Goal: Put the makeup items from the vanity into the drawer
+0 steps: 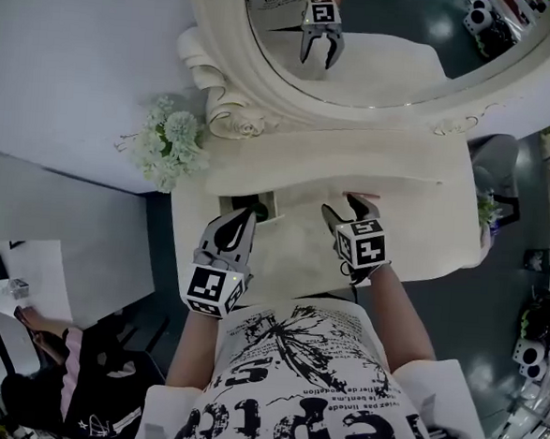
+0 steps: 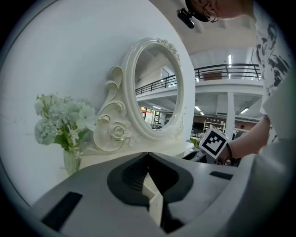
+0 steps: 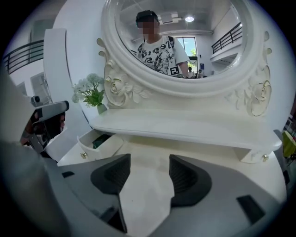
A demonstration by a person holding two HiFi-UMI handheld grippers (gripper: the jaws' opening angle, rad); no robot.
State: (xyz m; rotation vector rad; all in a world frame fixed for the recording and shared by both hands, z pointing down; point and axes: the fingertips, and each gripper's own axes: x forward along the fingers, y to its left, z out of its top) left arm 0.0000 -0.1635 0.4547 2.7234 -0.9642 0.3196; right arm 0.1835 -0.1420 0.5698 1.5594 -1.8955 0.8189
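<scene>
Scene: a white vanity (image 1: 415, 238) with an oval carved mirror (image 1: 388, 81) is seen from steeply above in the head view, with a two-jaw gripper held in each of the person's hands over its top.

Left gripper (image 1: 242, 216): shown at lower centre-left of the head view, beside the drawer. In the left gripper view its jaws (image 2: 148, 156) are seen brought together at the tips, with nothing caught between them.

Right gripper (image 1: 343, 209): shown at the centre of the head view, over the vanity top. In the right gripper view its jaws (image 3: 149, 162) are seen spread wide, with only bare vanity top between them and nothing held.

Drawer (image 3: 99, 152): a small drawer is seen pulled open at the left of the right gripper view, under the raised shelf (image 3: 185, 127) below the mirror.

Makeup item: a dark green thing (image 3: 100, 140) is seen lying inside the open drawer. It is too small for its kind to be made out, so it may be a makeup item.

Flowers (image 1: 172, 141): a bunch of pale flowers in a vase is placed at the vanity's left edge, beside the mirror's carved scroll, left of centre in the head view.

Mirror reflection: the person, in a white printed T-shirt, is seen reflected at the top of the right gripper view.
</scene>
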